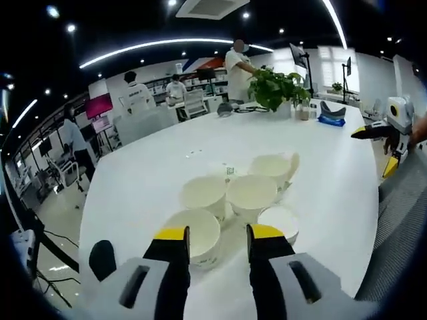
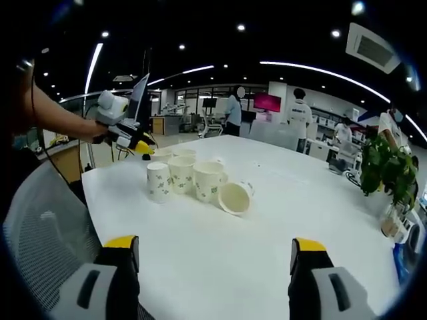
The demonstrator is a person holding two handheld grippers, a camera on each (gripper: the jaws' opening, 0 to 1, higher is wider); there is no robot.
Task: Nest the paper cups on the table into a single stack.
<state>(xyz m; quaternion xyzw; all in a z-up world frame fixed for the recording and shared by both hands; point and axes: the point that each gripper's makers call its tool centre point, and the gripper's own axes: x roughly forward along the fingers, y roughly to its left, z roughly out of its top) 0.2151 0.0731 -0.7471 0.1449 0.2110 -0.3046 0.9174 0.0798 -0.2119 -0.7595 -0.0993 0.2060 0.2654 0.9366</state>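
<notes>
Left gripper [image 1: 217, 243] agape over paper cups [image 1: 237, 203]

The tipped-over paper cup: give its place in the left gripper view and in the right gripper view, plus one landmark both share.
Left gripper view: the tipped cup lies at the far right end of the cup cluster, just above centre, mouth facing the camera.
Right gripper view: the same cup lies on its side at the right end of the row, near centre.
Shared landmark: the potted plant on the white table.
</notes>
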